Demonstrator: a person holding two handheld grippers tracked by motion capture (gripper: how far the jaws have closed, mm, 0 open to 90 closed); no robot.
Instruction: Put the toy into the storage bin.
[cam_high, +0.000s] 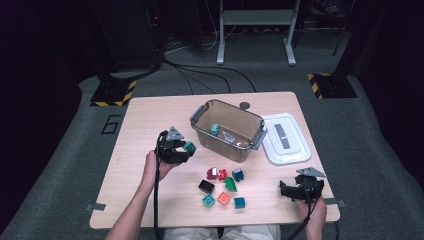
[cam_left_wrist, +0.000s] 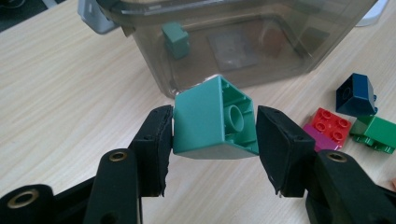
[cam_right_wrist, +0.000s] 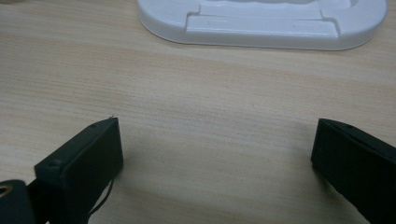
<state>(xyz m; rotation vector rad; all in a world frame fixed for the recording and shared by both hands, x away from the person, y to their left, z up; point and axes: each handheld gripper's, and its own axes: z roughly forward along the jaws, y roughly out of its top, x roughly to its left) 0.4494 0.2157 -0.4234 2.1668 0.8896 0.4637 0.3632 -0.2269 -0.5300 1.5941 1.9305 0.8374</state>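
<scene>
Where pads clamp it, the teal brick's (cam_left_wrist: 205, 121) sides hide.

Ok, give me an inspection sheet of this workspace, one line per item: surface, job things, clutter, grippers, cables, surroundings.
Surface: light wooden table, no spills seen.
Job's things: teal block clamped in the left gripper; clear bin open, with at least one teal block inside; white lid lying flat beside the bin.
Clutter: loose blocks in red, green, blue, black and orange near the front edge.
Grippers: left shut on the teal block, held above the table near the bin; right gripper open, nothing between its jaws.
Cables: one trails from each gripper; more lie on the floor behind.
Surroundings: grey carpet, white frame legs, hazard-striped bases.
</scene>
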